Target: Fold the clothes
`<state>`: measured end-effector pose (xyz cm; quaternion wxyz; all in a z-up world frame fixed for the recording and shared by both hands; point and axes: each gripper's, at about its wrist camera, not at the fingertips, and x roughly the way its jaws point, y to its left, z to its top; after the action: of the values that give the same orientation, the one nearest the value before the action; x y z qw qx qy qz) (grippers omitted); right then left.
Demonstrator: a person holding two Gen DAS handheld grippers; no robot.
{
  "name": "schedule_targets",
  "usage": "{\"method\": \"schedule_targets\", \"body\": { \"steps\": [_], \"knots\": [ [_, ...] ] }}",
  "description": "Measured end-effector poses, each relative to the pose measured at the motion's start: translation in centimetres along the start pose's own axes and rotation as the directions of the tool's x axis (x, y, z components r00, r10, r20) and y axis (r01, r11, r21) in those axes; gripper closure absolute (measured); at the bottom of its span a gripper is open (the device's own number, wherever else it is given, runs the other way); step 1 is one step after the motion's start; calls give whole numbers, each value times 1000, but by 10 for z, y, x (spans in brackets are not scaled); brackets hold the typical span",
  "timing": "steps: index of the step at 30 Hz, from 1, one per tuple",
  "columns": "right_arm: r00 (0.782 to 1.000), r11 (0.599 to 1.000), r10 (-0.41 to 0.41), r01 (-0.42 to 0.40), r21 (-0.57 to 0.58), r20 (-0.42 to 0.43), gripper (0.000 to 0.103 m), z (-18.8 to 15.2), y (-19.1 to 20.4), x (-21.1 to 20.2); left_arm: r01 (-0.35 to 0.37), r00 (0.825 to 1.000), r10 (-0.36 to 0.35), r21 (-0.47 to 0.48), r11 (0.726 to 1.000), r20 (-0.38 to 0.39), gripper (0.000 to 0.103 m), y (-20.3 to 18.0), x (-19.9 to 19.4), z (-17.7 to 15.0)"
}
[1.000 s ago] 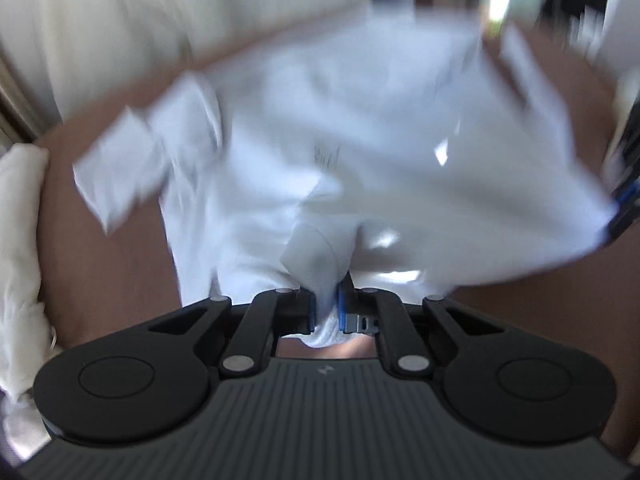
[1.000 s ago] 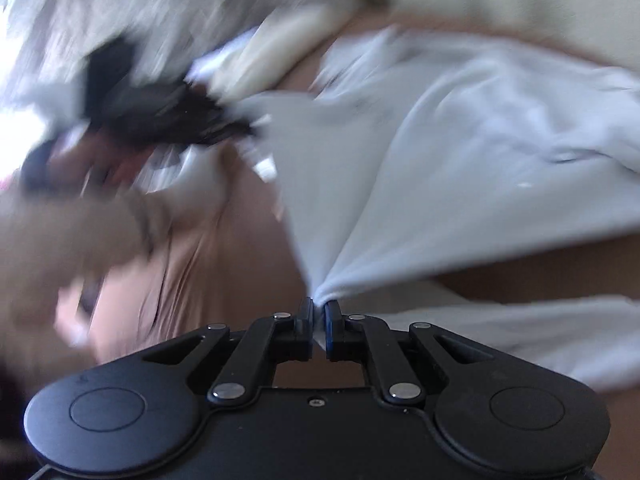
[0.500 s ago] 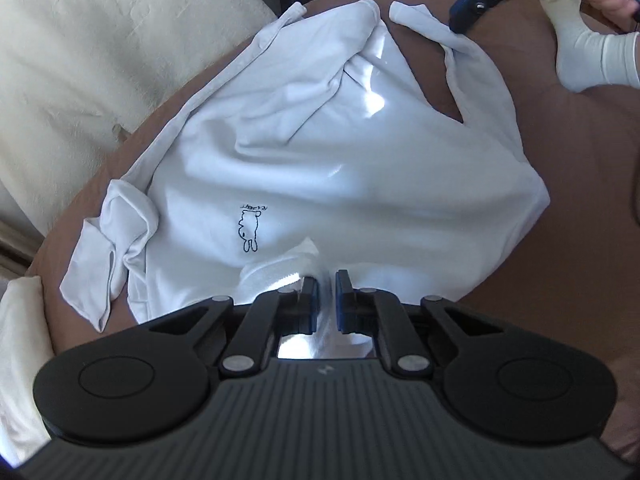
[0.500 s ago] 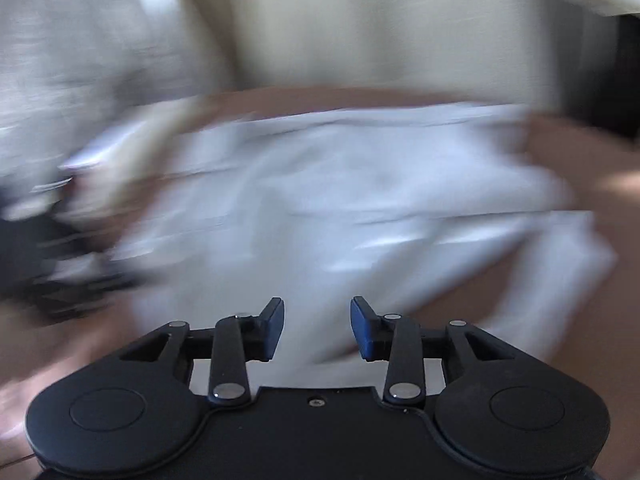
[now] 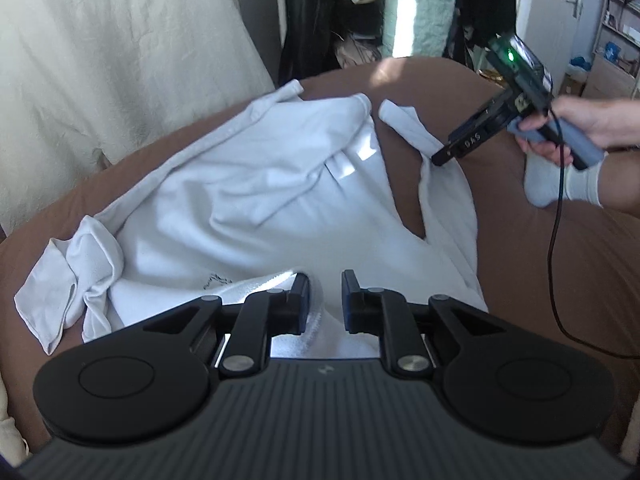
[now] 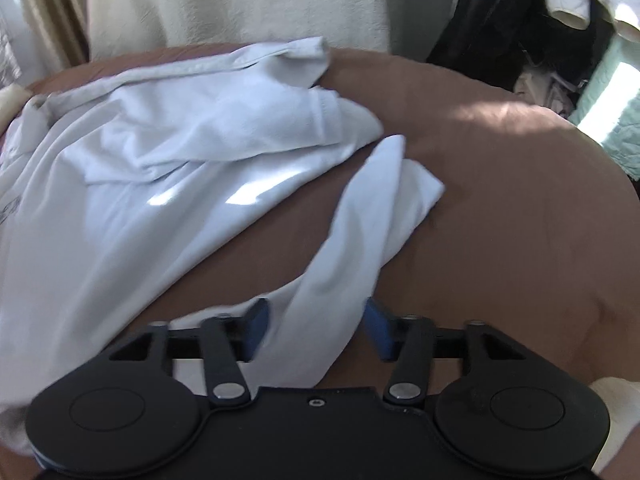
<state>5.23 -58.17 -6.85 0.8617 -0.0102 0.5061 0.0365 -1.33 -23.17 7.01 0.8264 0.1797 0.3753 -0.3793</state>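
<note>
One white long-sleeved shirt (image 5: pixel 248 200) lies rumpled on a brown bed (image 5: pixel 540 248), and two grippers work over it. The left gripper (image 5: pixel 325 300) sits low over the shirt's near edge, its jaws narrowly parted with a ribbed band of white cloth loose between them, not pinched. The right gripper (image 6: pixel 316 320) hovers over one sleeve (image 6: pixel 360 220), jaws wide, the sleeve running up through the gap without either pad pressing it. In the left view the right gripper (image 5: pixel 448 154) appears from the side, tilted down at that sleeve, held by a bare hand (image 5: pixel 576 128) beside a white-socked foot (image 5: pixel 560 180). The other sleeve (image 5: pixel 68 280) is bunched near the bed's left edge. Bare brown sheet stretches to the right of the shirt. Beyond the bed hangs a cream curtain (image 5: pixel 100 60), with dark hanging clothes (image 5: pixel 320 20) farthest back.
</note>
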Motion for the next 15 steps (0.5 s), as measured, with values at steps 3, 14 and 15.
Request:
{"method": "schedule_targets", "body": {
  "steps": [3,14,15],
  "knots": [
    [1000,1000,14,-14,15,13,60,-4,-16,12,-95,992,98,42,995,-81,85,3,16,-4],
    [829,749,-540,553,-364,147,96,-13,9,2,-211,933,215,44,976,-288,85,21,38,-35],
    [851,797,-522,511,-321,59,96,-11,-3,5,-216,933,219,43,975,-285,85,22,37,-34]
  ]
}}
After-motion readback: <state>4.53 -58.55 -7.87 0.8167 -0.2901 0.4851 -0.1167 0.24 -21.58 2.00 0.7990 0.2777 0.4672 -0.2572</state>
